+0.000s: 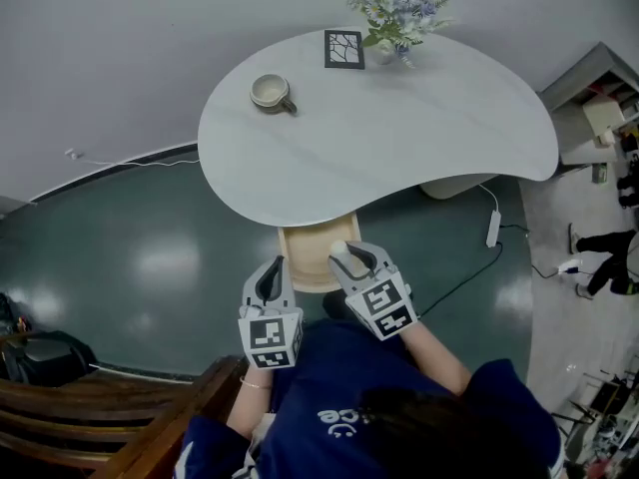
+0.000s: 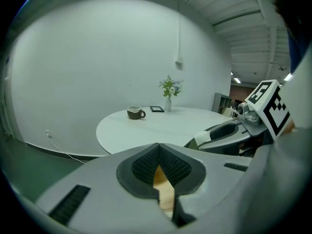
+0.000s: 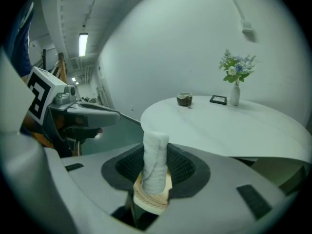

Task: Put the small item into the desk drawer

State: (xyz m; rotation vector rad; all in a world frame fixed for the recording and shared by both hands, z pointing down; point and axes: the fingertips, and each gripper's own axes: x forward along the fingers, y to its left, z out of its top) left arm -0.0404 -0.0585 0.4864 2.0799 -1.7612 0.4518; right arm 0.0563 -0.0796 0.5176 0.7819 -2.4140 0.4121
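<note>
The small item is a white rolled cloth (image 1: 338,250) (image 3: 155,160). My right gripper (image 1: 346,258) (image 3: 156,174) is shut on it, and the roll stands up between the pads. It hangs over the open wooden drawer (image 1: 303,254) under the white table's (image 1: 399,138) near edge. My left gripper (image 1: 271,279) (image 2: 158,161) is shut and holds nothing, just left of the drawer. Wood of the drawer (image 2: 164,191) shows below its jaws. The left gripper view shows the right gripper (image 2: 229,133) with the cloth's tip (image 2: 202,140) at its jaws.
On the table stand a mug (image 1: 270,92), a small black picture frame (image 1: 343,49) and a vase of flowers (image 1: 395,18). A wooden bench (image 1: 100,407) is at the lower left. A power strip (image 1: 493,228) lies on the floor, a person's legs (image 1: 607,257) show at the right.
</note>
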